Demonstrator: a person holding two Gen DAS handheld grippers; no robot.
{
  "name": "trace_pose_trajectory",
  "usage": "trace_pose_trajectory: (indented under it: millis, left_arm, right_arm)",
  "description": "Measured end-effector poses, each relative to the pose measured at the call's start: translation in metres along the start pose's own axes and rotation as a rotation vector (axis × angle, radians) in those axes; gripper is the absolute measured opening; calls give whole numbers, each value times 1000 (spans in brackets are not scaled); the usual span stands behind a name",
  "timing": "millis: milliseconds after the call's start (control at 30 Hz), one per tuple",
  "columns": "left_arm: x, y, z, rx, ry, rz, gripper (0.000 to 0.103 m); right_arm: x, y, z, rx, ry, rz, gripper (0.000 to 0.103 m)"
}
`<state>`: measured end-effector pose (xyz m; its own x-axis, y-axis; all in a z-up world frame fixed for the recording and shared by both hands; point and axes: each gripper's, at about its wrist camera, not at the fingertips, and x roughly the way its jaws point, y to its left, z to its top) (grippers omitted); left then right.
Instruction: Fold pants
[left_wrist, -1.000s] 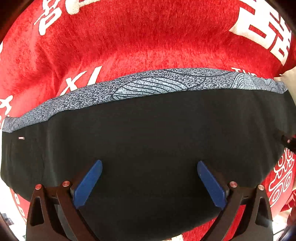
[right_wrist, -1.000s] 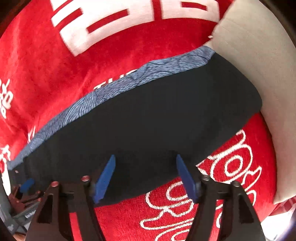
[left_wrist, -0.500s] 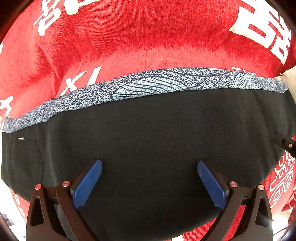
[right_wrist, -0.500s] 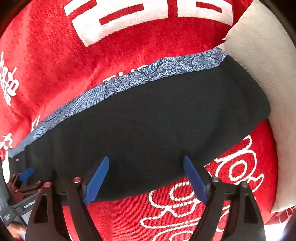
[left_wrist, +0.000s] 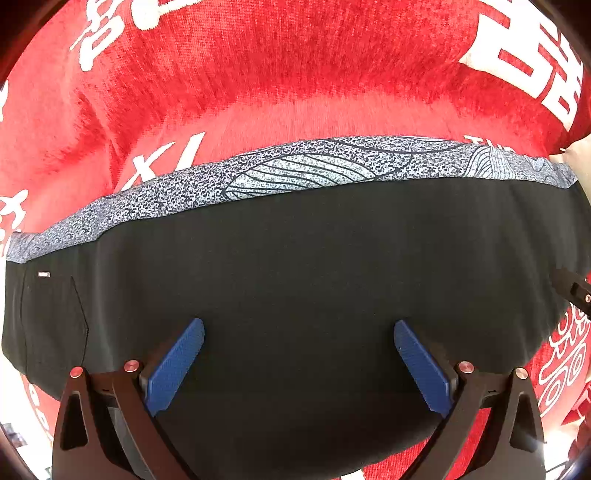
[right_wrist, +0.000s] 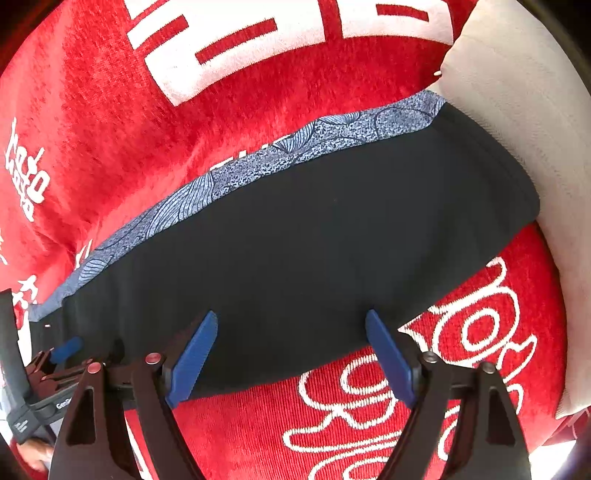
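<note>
Black pants (left_wrist: 295, 258) lie folded into a long band on a red blanket (left_wrist: 295, 74). A blue-grey patterned strip (left_wrist: 295, 173) shows along their far edge. My left gripper (left_wrist: 299, 325) is open and points down over the middle of the black cloth, with nothing pinched. My right gripper (right_wrist: 291, 315) is open too, and it hovers over the near edge of the pants (right_wrist: 314, 221) toward their right end. The right wrist view shows the left gripper (right_wrist: 55, 365) at the pants' left end.
The red blanket (right_wrist: 92, 110) with white characters covers the surface around the pants. A pale grey cushion (right_wrist: 517, 110) lies at the right, touching the pants' right end. A hand (right_wrist: 33, 454) shows at the lower left edge.
The right gripper's jaws have spread wider, and its view has shifted slightly, so more of the pants' left part shows. The left gripper and the pants have not moved.
</note>
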<state>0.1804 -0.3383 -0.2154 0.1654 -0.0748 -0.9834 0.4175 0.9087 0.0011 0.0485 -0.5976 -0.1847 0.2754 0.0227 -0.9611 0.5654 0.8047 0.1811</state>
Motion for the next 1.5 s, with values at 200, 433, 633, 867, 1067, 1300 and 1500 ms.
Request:
trace_pose_trajectory:
  millis: [200,433,633,867,1067,1300,1500]
  left_arm:
    - [1,0,2,2,-6,-4,103]
    - [2,0,-2,-1,-16,-4,103]
    - [-14,-14,9,13,9,-6,103]
    - [-33,-94,26,101,-64,-69,103]
    - [1,-144,32,91,-28,-39,103]
    - [0,-147,25,87,-119,-34,103]
    - [-1,-153,16,94,-161,-16,103]
  right_arm:
    - [-27,-26,-8,159,19,122,85]
    - [-48,-75,-45,372,-15,354,77]
    - [-40,-130,-55,598,-76,493,48]
    - [-25,-160,-41,680,-156,543,48]
    - [-13,-175,-29,724,-230,597,48]
    - [-3,-173,-4,712,-186,569,15]
    - [-45,-133,13,436,-221,374,14]
